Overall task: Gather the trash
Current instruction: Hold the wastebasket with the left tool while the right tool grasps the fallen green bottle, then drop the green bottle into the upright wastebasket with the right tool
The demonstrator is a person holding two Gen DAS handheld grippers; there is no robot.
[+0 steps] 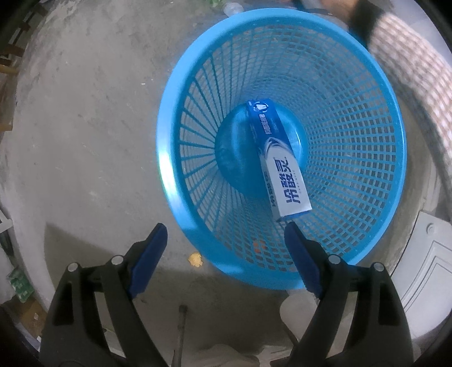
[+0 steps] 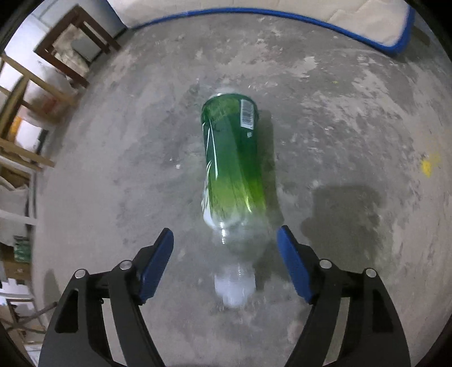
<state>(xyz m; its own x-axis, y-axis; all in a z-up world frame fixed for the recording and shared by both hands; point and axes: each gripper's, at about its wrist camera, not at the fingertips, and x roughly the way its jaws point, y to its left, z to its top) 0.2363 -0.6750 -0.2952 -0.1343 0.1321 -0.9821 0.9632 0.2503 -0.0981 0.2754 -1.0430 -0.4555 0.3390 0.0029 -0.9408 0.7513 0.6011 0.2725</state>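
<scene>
A blue mesh basket [image 1: 180, 180] stands on the concrete floor in the left wrist view. Inside it a blue and white toothpaste box [image 1: 278, 161] leans from the solid bottom up the near wall. My left gripper [image 1: 224, 237] hovers open above the basket's near rim, with nothing between its blue pads. In the right wrist view a clear plastic bottle with a green label [image 2: 234, 158] lies on the floor, its white cap end nearest me. My right gripper [image 2: 224, 240] is open, its pads either side of the bottle's neck and apart from it.
A person's checked sleeve [image 1: 409, 73] reaches in past the basket's far right rim. A yellow crumb [image 1: 195, 259] lies on the floor by the basket. Wooden chairs [image 2: 70, 45] stand at the left, and a blue-edged mat [image 2: 367, 25] lies along the far side.
</scene>
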